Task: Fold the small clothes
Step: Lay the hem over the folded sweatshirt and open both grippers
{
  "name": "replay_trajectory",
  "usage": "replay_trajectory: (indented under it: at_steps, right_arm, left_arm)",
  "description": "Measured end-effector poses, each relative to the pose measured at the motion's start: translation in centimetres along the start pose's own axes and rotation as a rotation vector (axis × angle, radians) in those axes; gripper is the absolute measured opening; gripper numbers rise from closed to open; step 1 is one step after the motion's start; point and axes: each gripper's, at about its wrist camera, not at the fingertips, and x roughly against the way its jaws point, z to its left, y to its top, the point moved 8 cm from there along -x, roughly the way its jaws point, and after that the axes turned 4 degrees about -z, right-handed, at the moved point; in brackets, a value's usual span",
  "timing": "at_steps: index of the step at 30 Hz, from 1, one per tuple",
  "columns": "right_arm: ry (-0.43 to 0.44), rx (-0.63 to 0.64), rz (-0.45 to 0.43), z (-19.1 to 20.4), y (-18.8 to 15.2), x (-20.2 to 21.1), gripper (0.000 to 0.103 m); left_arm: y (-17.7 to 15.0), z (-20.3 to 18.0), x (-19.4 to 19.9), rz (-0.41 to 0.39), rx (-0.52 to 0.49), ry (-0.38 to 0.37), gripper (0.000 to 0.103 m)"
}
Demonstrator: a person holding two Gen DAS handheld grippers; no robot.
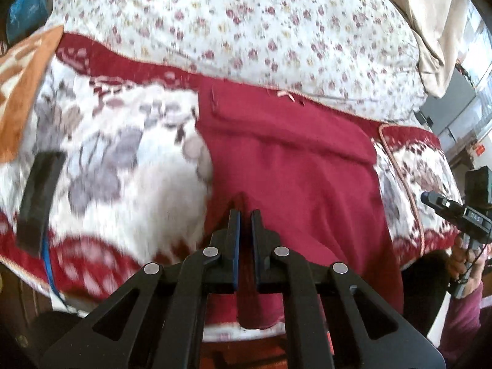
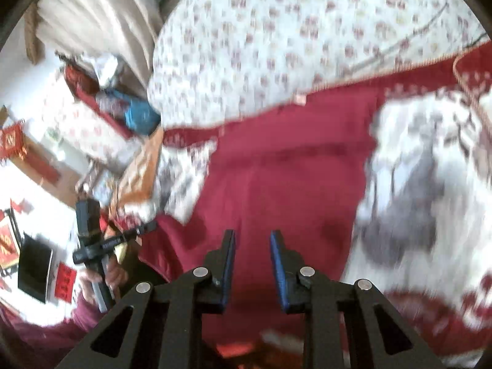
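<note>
A dark red garment [image 1: 295,166] lies spread on a red and white floral blanket [image 1: 123,153], its waistband at the far side with a small pink bow [image 1: 287,94]. My left gripper [image 1: 245,215] is shut on a raised fold of the garment near its lower middle. In the right wrist view the same garment [image 2: 286,178] fills the centre. My right gripper [image 2: 252,236] is open and hovers above the garment's near part, holding nothing. The view is blurred.
A white quilt with small flowers [image 1: 246,24] lies bunched behind the garment. An orange towel [image 1: 21,86] sits at the far left. A black flat object [image 1: 40,196] lies on the blanket's left. The right-hand tool [image 1: 461,212] shows at the bed's right edge.
</note>
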Motion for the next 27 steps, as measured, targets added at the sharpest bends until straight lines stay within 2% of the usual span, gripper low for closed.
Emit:
replay_trajectory:
  at_steps: [2,5,7,8,9,12,15,17,19,20,21,23,24,27]
  right_arm:
    - [-0.033,-0.012,-0.008,-0.1,1.4,-0.4,0.023]
    - [0.006,-0.052,0.117,0.4,-0.2,-1.6,0.024]
    - [-0.057,-0.014,0.245,0.1,-3.4,-2.3,0.045]
    - [-0.093,0.008,0.288,-0.4,-4.8,-2.4,0.065]
    - [-0.123,0.019,0.329,-0.8,-6.1,-2.7,0.07]
    - [-0.169,-0.062,0.438,-2.6,-10.4,-3.1,0.07]
    - [-0.092,-0.186,0.439,-3.1,-12.5,-3.6,0.07]
    - [-0.077,-0.215,0.447,-3.3,-13.5,-4.0,0.07]
    - [-0.06,-0.245,0.458,-3.1,-14.5,-5.2,0.062]
    - [-0.044,-0.23,0.475,-2.6,-15.3,-5.7,0.043]
    - [-0.03,-0.202,0.486,-1.9,-15.6,-5.9,0.03]
    - [0.001,-0.11,0.443,0.1,-14.5,-6.1,0.026]
    - [0.015,-0.072,0.409,0.8,-13.4,-5.8,0.02]
    - [0.027,-0.014,0.291,2.0,-9.4,-5.1,0.018]
  left_arm:
    - [0.9,0.0,-0.3,-0.001,0.006,-0.008,0.005]
    - [0.8,-0.6,-0.2,-0.005,-0.028,-0.006,0.005]
    - [0.3,-0.4,-0.3,0.002,-0.033,0.001,0.005]
    - [0.1,-0.5,-0.4,0.008,-0.025,0.0,0.005]
    - [-0.2,-0.3,-0.5,0.014,-0.018,0.0,0.005]
    - [-0.7,0.3,-0.7,0.026,0.0,0.004,0.005]
    - [-0.9,0.5,-0.7,0.031,0.005,0.009,0.005]
    - [-1.0,0.3,-0.5,0.026,-0.005,0.014,0.005]
    - [-1.1,0.3,-0.4,0.023,-0.005,0.015,0.005]
    - [-1.1,0.3,-0.4,0.024,-0.001,0.014,0.005]
    - [-1.0,0.4,-0.4,0.025,0.005,0.014,0.005]
    - [-0.7,0.6,-0.4,0.021,0.023,0.011,0.005]
    - [-0.4,0.7,-0.4,0.016,0.033,0.007,0.005]
    - [1.4,0.8,-0.4,-0.016,0.063,-0.003,0.005]
